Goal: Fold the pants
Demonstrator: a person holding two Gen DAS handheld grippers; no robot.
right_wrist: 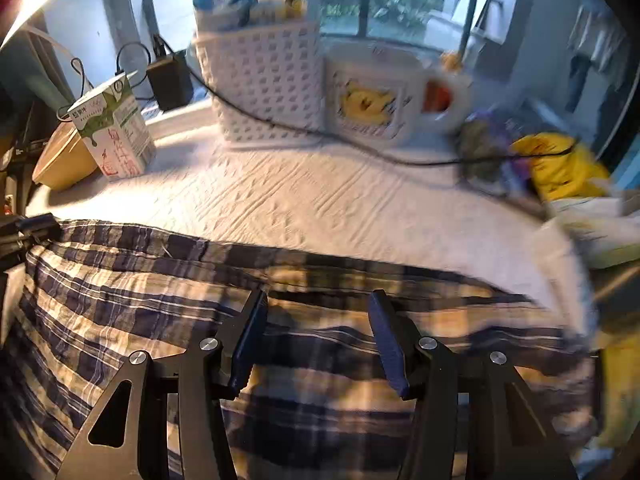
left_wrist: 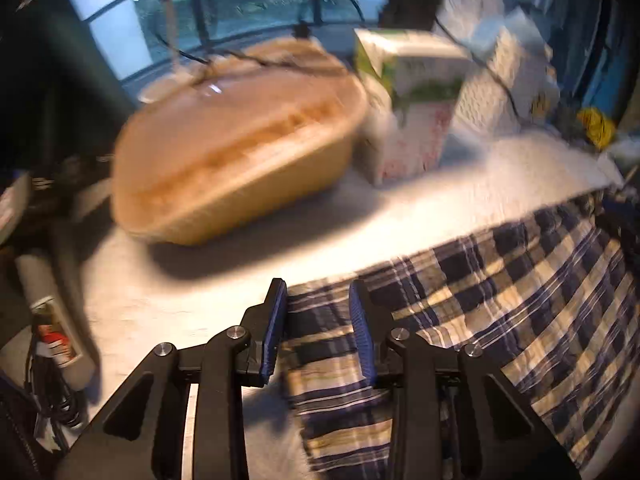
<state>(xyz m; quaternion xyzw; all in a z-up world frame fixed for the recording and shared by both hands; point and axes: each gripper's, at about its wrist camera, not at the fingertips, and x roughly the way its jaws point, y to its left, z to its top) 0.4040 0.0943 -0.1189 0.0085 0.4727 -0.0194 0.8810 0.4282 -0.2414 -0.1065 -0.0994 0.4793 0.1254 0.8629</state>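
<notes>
The pants are navy, white and tan plaid and lie spread on a white textured cloth. In the left wrist view my left gripper is open over the pants' left end, its blue pads on either side of the fabric edge. In the right wrist view the pants stretch across the lower frame. My right gripper is open just above the plaid fabric, near its far edge. Both views are motion-blurred.
A tan oval bowl and a green-and-white milk carton stand beyond the pants' left end. A white perforated basket, a duck mug, a black cable and yellow packets line the back. A power strip lies left.
</notes>
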